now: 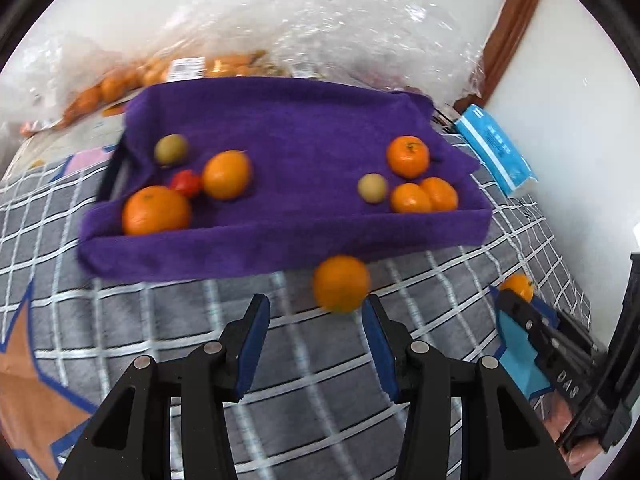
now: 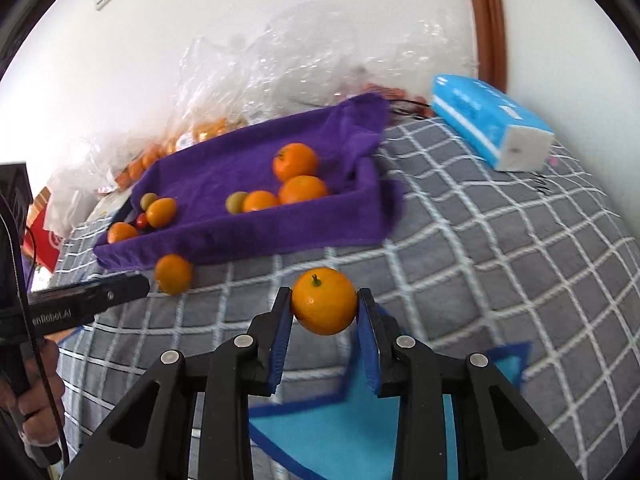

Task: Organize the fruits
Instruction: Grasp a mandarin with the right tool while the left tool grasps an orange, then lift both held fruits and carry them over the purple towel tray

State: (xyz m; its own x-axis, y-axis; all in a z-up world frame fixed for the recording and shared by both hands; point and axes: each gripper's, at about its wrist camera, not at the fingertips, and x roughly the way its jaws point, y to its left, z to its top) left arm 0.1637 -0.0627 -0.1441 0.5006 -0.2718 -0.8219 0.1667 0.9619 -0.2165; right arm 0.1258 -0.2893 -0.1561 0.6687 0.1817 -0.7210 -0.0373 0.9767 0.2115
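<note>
A tray draped with a purple towel (image 1: 280,240) (image 2: 240,240) lies on the checked cover. At its left end are a large orange (image 1: 156,210), a small red tomato (image 1: 186,183), another orange (image 1: 226,174) and a green fruit (image 1: 171,149). Three tangerines (image 1: 408,156) and a second green fruit (image 1: 372,188) sit at its right end. A loose orange (image 1: 341,283) (image 2: 173,274) rests on the cover below the tray's front wall, just beyond my left gripper (image 1: 316,316), which is open and holds nothing. My right gripper (image 2: 324,295) is shut on a stemmed orange (image 2: 324,307) (image 1: 518,286).
Clear plastic bags (image 1: 280,40) with more orange fruit are piled against the white wall behind the tray. A blue tissue pack (image 2: 492,126) (image 1: 496,148) lies at the right. A hand (image 2: 36,392) grips the left tool's handle. Grey checked cover (image 2: 500,260) spreads to the right.
</note>
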